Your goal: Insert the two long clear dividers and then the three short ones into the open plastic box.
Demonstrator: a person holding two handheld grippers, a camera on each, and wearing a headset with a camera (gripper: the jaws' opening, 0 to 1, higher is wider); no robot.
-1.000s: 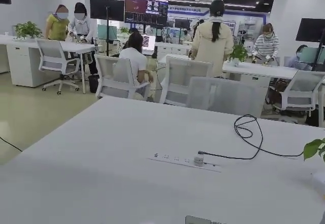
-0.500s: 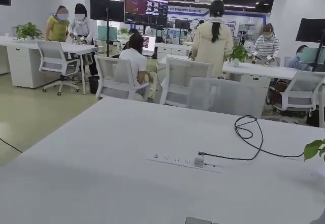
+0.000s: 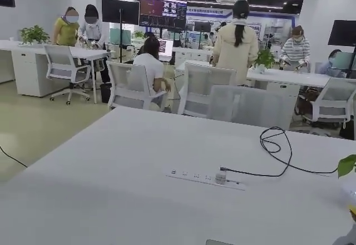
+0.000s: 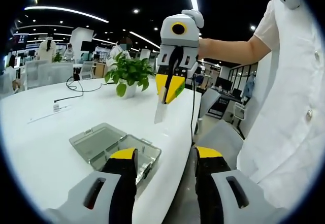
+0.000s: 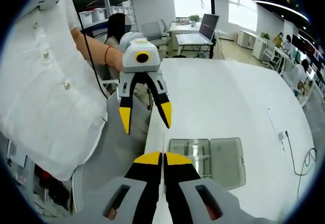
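Head view looks out across the counter (image 3: 111, 161): power strip (image 3: 204, 177) with a plug in it, black cable (image 3: 278, 150) looping off to the right, a leaf (image 3: 346, 165) at the right edge, chairs (image 3: 129, 86) and people (image 3: 236, 39) beyond. The gripper views carry the work. Left gripper view: left gripper (image 4: 165, 154) has its jaws spread wide and empty. The box (image 4: 93, 141) lies open on the counter right at the near edge, lid flat beside the base, and the left jaw covers part of the base. Right gripper (image 4: 165, 98) hangs in the air above and beyond the box, jaws pinched on a short clear divider (image 4: 159, 114) that sticks down from the tips, apart from the box. Plant (image 4: 129, 74) stands on the counter behind. Right gripper view: its own jaws are pressed together and the divider is hard to make out there. The left gripper faces it, wide open, off the counter edge beside the person's white shirt (image 5: 45, 82). Can't tell if the box has dividers in it.
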